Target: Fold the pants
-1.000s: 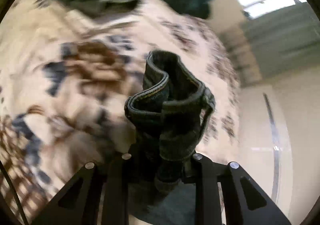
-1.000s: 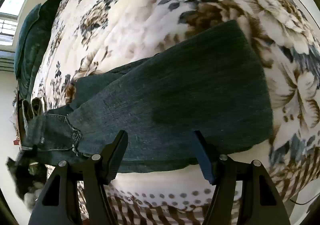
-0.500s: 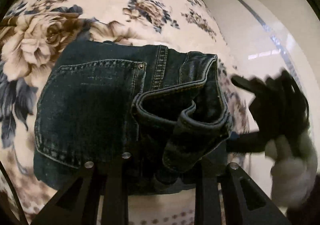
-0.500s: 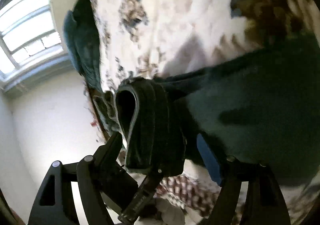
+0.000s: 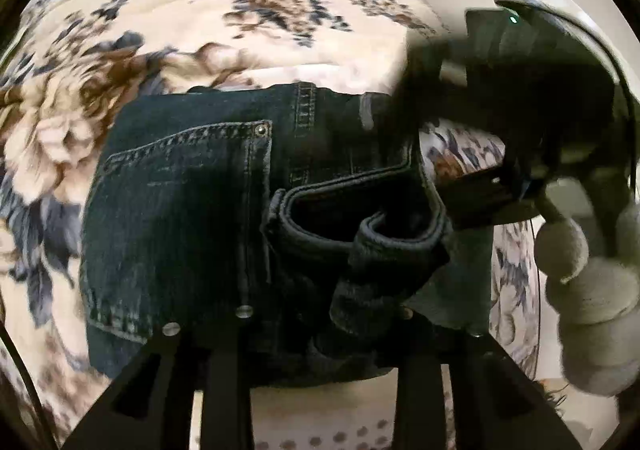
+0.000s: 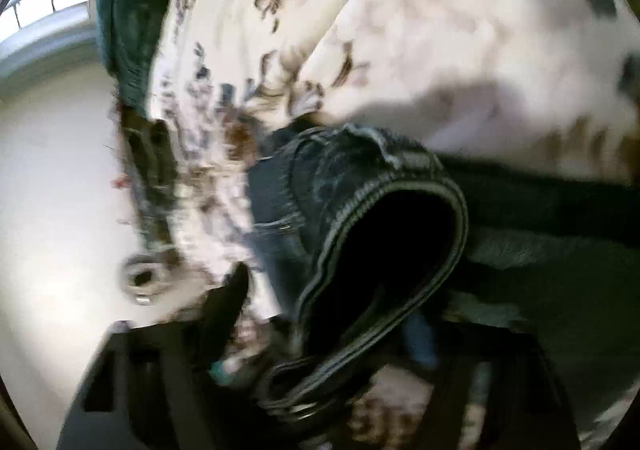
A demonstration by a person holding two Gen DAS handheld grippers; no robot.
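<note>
We are holding the dark blue pants [image 5: 180,218] on the bed, which is wearing a cream blanket with big brown and blue flowers [image 5: 224,22]. In the left wrist view, our left claw [image 5: 320,314] is pinching a bunched-up bit of the waistband [image 5: 380,250], with its two black fingers [image 5: 224,370] sitting close on each side of the cloth. The top part of the pants is lying flat on the blanket just past the claw, with the back pocket [image 5: 188,186] facing up. The waistband is curling up in a loop right in front of the claw.

On the right side of that view, our right claw [image 5: 520,98] is hanging over the far edge of the pants, blurry and dark. A hand in a fuzzy white glove [image 5: 592,298] is holding it.

In the right wrist view, everything is blurry. The open loop of the waistband [image 6: 384,250] is sitting right between the claw's fingers [image 6: 228,302], very near the camera. We cannot tell if this claw is pinching the cloth or not. The rest of the pants is stretching away to the right [image 6: 560,234] over the blanket [image 6: 440,30]. A dark green pillow [image 6: 128,18] is lying at the far end of the bed.
</note>
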